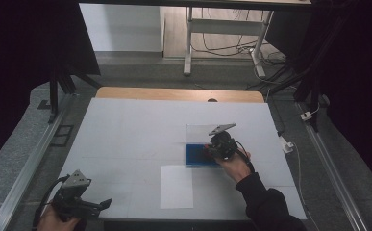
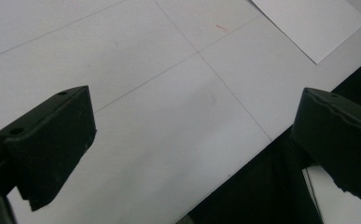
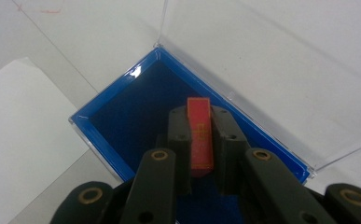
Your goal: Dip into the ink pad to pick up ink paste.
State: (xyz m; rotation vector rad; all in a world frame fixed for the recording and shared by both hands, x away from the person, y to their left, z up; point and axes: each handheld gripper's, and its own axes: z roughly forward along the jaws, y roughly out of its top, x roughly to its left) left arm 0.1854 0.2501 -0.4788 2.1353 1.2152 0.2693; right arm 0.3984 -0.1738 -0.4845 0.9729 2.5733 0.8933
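From the high view, the table [image 1: 126, 139] is covered in white sheets, with a smaller white paper [image 1: 176, 186] lying near the front edge. Right of centre sits a blue box [image 1: 195, 155] with its clear lid [image 1: 198, 131] standing open at the far side. The right gripper [image 1: 211, 150] hangs over the box's right part, held by the right hand [image 1: 234, 163] in a dark sleeve. The left gripper [image 1: 104, 204] rests low at the front left corner, well apart from the box, pointing to the right along the table edge.

In the left gripper view, the two black jaws stand wide apart with nothing between them; beneath lie the bare white sheets, the table edge, and a corner of the paper [image 2: 313, 23] at the top right.

In the right gripper view, the jaws are clamped on a thin red card [image 3: 200, 135], which stands on edge between the pads, over the dark blue floor of the box [image 3: 122, 112]. The lid [image 3: 262, 70] rises beyond the far rim.
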